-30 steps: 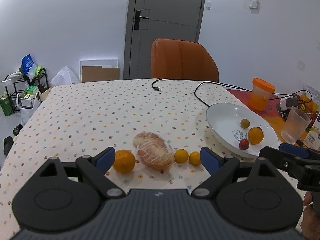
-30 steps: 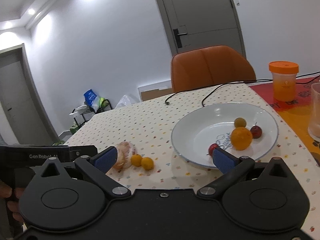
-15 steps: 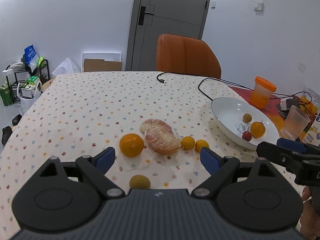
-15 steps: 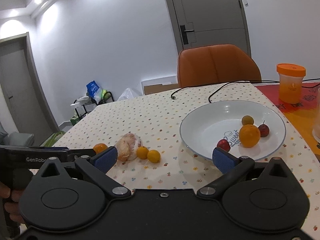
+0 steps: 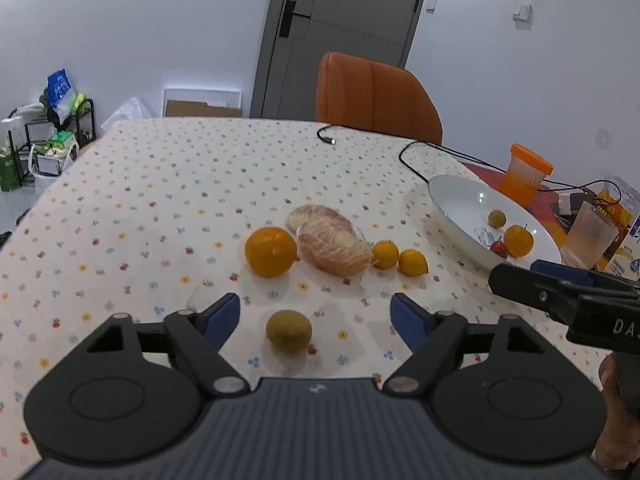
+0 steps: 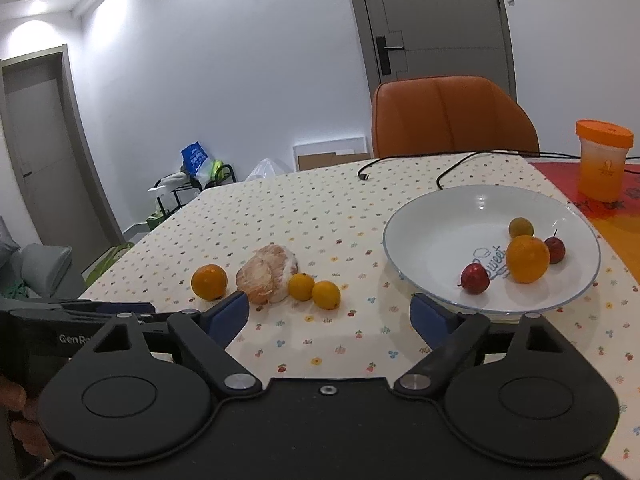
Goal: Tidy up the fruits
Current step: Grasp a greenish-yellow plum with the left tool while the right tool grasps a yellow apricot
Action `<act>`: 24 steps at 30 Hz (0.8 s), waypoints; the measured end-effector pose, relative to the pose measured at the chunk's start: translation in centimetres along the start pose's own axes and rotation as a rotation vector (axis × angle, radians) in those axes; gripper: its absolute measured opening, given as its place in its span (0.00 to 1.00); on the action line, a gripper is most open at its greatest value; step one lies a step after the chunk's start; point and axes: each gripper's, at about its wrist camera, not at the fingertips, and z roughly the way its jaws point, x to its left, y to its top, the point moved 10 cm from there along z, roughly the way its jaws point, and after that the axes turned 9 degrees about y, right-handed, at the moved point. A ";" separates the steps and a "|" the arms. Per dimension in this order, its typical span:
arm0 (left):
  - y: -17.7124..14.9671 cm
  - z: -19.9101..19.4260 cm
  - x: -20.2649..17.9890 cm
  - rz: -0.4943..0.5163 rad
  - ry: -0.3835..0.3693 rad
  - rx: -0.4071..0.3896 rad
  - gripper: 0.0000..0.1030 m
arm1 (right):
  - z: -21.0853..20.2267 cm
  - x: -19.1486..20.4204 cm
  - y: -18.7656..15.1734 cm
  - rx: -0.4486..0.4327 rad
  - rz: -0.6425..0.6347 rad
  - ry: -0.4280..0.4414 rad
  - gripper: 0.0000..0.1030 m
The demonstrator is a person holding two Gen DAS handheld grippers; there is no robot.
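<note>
Four fruits lie in a row on the flowered tablecloth: an orange, a peeled pomelo with its long axis running from 10 to 4 o'clock in the left wrist view, and two small yellow citrus at its 3 o'clock end. A kiwi sits between the spread blue pads of the left gripper, untouched. The right gripper is level, fingers wide apart and empty, pointing between the row and the white plate at 1 o'clock, which holds an orange, two red fruits and a small greenish one.
</note>
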 end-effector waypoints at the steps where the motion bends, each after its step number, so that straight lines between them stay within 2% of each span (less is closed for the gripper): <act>1: -0.2 0.2 0.0 0.000 -0.003 0.005 0.73 | 0.1 0.0 -0.1 0.003 0.000 -0.001 0.84; 6: -1.0 1.1 0.2 -0.015 -0.006 0.035 0.63 | 0.7 0.0 -0.5 0.017 0.002 -0.002 0.84; 9: -1.4 1.6 0.5 -0.025 -0.008 0.056 0.44 | 1.1 -0.1 -0.6 0.024 0.001 0.000 0.83; 10: -1.4 1.7 0.7 -0.023 0.002 0.048 0.32 | 1.3 0.0 -0.6 0.027 0.000 0.001 0.83; 11: -1.3 1.7 0.8 -0.026 0.009 0.046 0.24 | 1.4 0.0 -0.7 0.030 -0.001 0.001 0.81; 13: -1.0 1.8 1.3 -0.069 -0.006 0.047 0.24 | 1.9 -0.1 -0.7 0.036 0.000 0.004 0.77; 18: -0.1 2.2 1.6 -0.058 0.009 0.029 0.24 | 3.1 -0.1 -0.6 0.052 0.000 0.010 0.62; 24: 0.4 2.7 1.7 -0.060 0.004 0.028 0.24 | 4.4 -0.4 -0.4 0.072 0.001 0.015 0.53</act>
